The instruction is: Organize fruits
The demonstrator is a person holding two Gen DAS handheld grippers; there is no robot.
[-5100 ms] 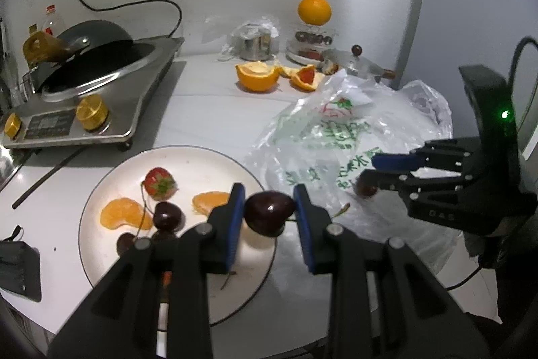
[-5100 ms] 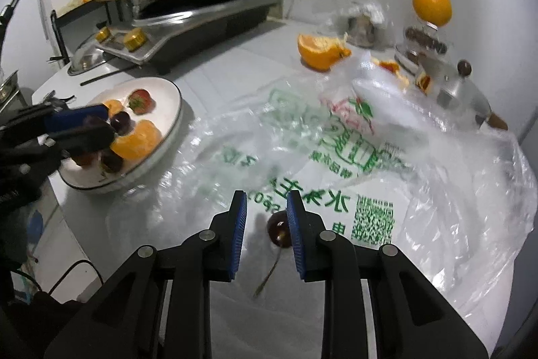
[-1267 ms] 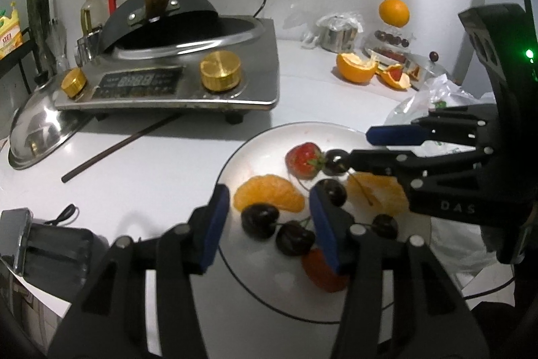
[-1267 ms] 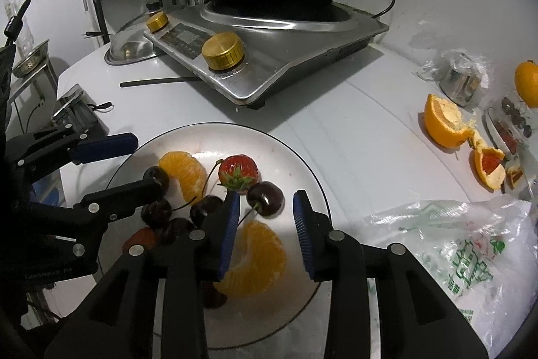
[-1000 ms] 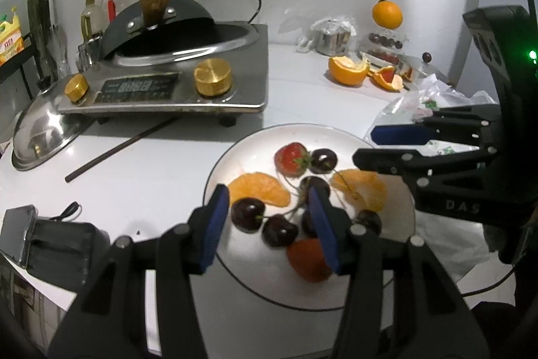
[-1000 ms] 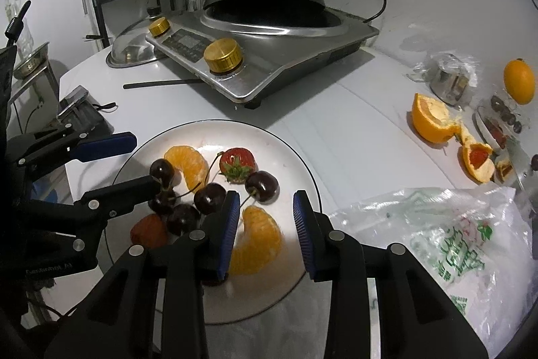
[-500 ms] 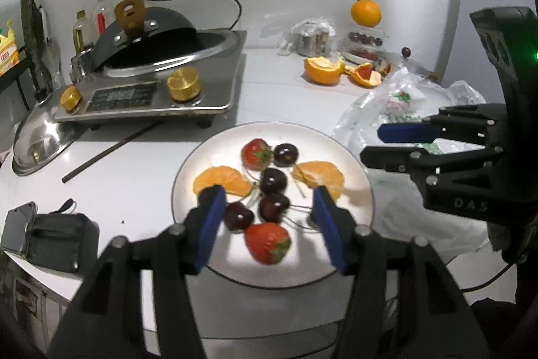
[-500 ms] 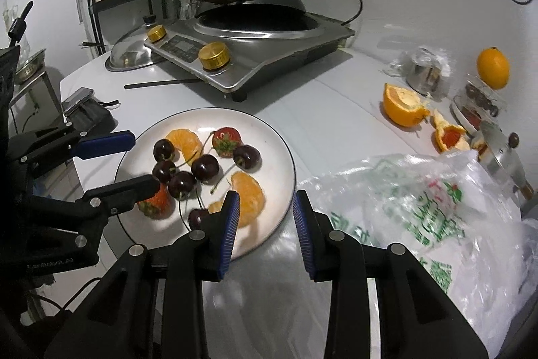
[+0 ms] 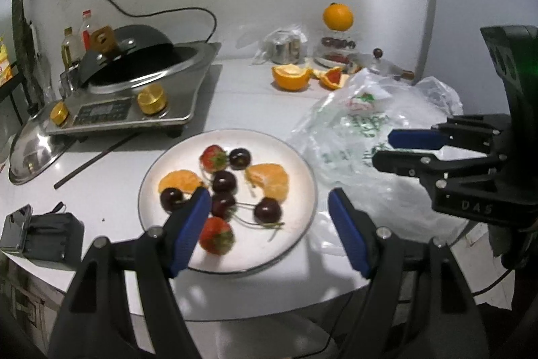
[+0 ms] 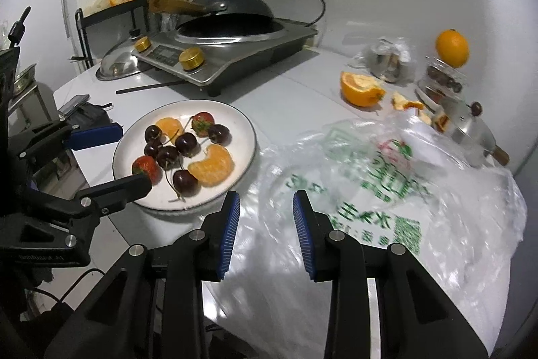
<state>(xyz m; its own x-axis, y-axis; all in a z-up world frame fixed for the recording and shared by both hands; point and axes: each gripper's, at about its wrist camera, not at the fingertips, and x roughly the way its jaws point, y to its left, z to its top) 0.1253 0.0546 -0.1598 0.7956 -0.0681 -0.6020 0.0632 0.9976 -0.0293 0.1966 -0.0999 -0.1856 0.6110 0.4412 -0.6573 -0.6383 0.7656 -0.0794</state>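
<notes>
A white plate [image 9: 302, 170] [image 10: 247, 130] holds several dark cherries [image 9: 267, 211] [image 10: 185, 182], two strawberries [image 9: 215, 236] [image 10: 146, 167] and two mandarin pieces [image 9: 270, 180] [image 10: 213, 169]. My left gripper [image 9: 269, 217] is open and empty, raised above the plate's near edge; it also shows in the right wrist view [image 10: 114, 157]. My right gripper [image 10: 265, 227] is open and empty over the plastic bag [image 10: 386, 177], right of the plate; it also shows in the left wrist view [image 9: 390, 150].
An induction cooker with a black wok [image 9: 134, 90] stands behind the plate. A thin stick [image 9: 97, 158] and a steel lid [image 9: 30, 145] lie left. Orange halves [image 9: 291, 76], a whole orange [image 9: 338, 17] and a kettle [image 10: 467, 130] are at the back. A black box [image 9: 43, 238] sits near the table edge.
Both grippers have pulled back and up from the plate, so it looks smaller. The left jaws have opened wider. The right gripper has swung right over the bag.
</notes>
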